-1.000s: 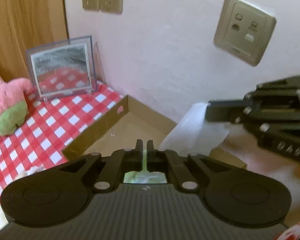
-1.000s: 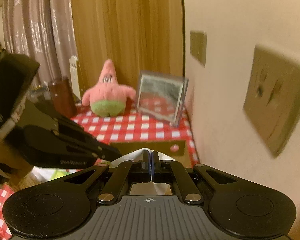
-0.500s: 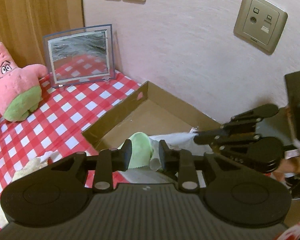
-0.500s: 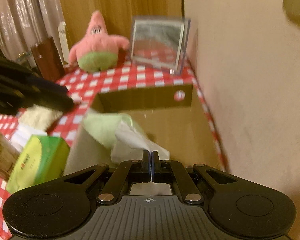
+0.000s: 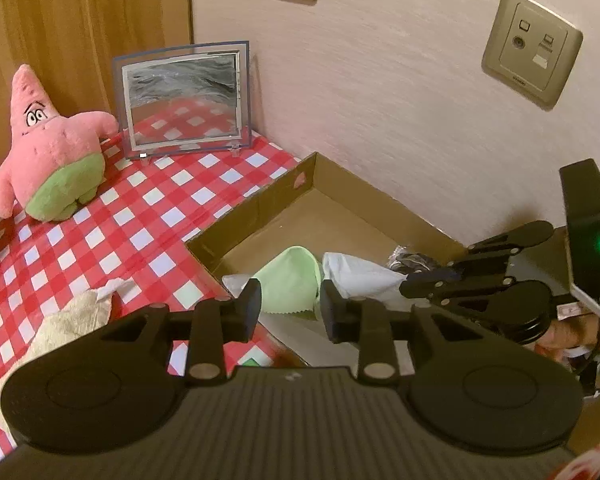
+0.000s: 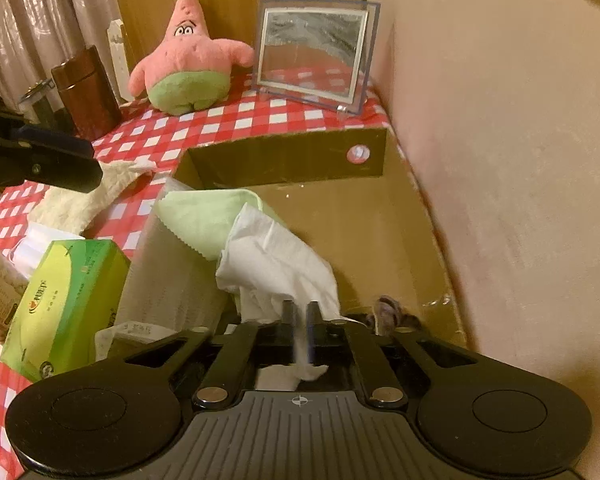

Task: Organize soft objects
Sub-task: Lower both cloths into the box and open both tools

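Two tools parted, both just opening. Left tool (image 5: 290, 306) holds nothing; pale green cloth (image 5: 290, 280) lies beyond it in the shallow brown cardboard box (image 5: 260, 204). Right tool (image 6: 300, 314) loosely straddles crumpled white tissue (image 6: 276, 264) at the cloth's 3 o'clock.

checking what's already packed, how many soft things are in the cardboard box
3 visible: a green cloth at the near-left wall, a white tissue draped over it, and a dark bundle by the right wall. More may hide beneath.
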Demonstrator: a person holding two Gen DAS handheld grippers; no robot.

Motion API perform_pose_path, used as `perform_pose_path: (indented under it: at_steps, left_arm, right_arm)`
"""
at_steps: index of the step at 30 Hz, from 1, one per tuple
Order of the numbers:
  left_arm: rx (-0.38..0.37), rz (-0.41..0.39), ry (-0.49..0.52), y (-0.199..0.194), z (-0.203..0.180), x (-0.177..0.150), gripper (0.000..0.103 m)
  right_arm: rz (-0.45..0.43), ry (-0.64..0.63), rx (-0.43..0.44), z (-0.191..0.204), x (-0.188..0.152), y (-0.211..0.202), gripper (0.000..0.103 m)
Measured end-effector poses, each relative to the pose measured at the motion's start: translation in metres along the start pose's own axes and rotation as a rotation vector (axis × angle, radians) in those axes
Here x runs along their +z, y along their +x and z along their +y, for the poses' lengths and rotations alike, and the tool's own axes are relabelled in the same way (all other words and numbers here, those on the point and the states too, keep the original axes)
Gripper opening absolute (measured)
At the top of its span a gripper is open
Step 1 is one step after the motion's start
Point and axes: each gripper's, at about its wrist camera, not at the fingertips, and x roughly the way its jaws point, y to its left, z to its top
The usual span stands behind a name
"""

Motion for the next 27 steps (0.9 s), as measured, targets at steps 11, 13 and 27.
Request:
perform_pose_path:
  at_steps: [11, 13, 27]
  left_arm:
    - [0.043, -0.026, -0.034, -0.042, -0.007, -0.009, 0.04]
    - [0.054, -0.032, -0.049, -0.052, -0.009, -0.012, 0.043]
    - [0.087, -0.075, -0.113, -0.126, -0.011, -0.054, 0.069]
  right_arm:
    - [-0.021, -0.001, 0.003, 0.026, -0.011, -0.051, 0.059]
    - [-0.014, 0.005, 0.005, 0.032, -0.013, -0.06, 0.059]
    - [-0.013, -0.073, 0.031, 0.088, -0.019, -0.118, 0.062]
